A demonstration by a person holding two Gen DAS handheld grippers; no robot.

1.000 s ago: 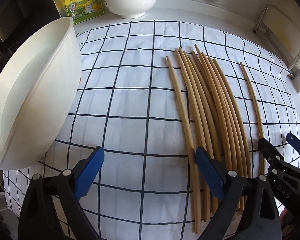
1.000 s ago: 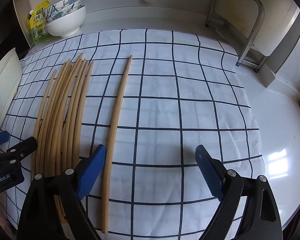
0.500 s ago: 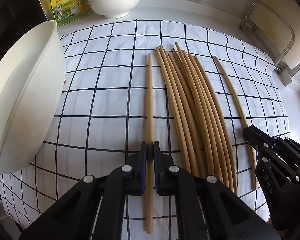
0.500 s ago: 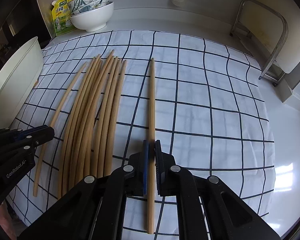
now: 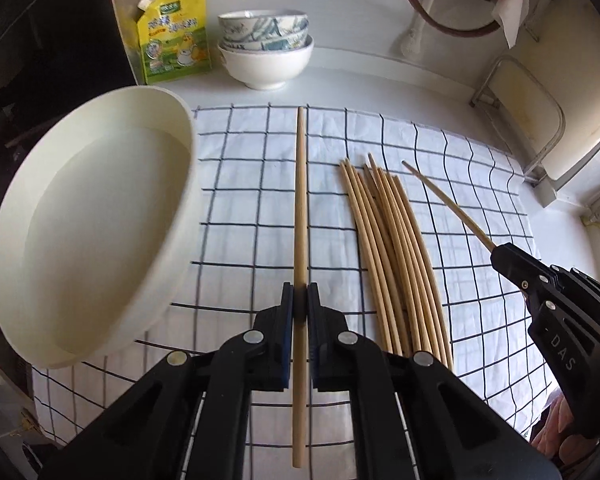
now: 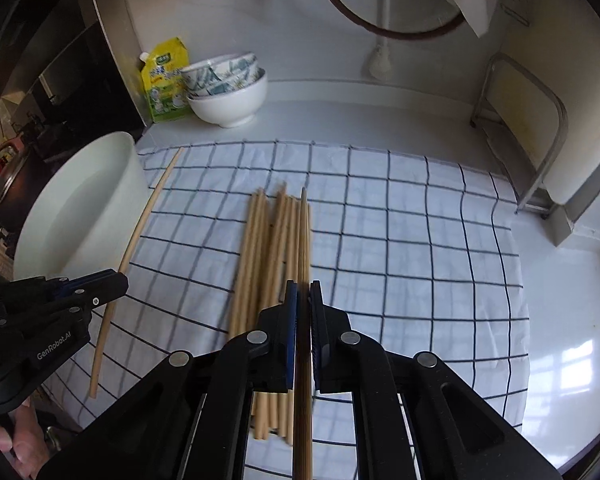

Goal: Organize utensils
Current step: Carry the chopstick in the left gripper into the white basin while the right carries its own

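My left gripper [image 5: 299, 300] is shut on one wooden chopstick [image 5: 300, 208], held above the checked cloth [image 5: 240, 184] and pointing away from me. My right gripper [image 6: 303, 296] is shut on another chopstick [image 6: 303, 240], lifted over the pile of several chopsticks [image 6: 268, 264] that lies on the cloth. The same pile [image 5: 392, 264] shows right of the left gripper. From the left wrist view the right gripper [image 5: 500, 252] grips its chopstick [image 5: 444, 196] at the far right. From the right wrist view the left gripper [image 6: 116, 280] holds its chopstick [image 6: 140, 232] near the white tub.
A large white tub [image 5: 88, 232] stands tilted at the cloth's left edge. Stacked bowls [image 5: 266, 54] and a yellow-green pouch [image 5: 174, 34] sit at the back by the wall. A metal rack [image 6: 528, 128] stands at the back right. A hand [image 6: 24, 440] shows at the lower left.
Both grippers closed, each on a single chopstick, then rose off the cloth with it. The views now look from higher up, with more of the back wall showing.
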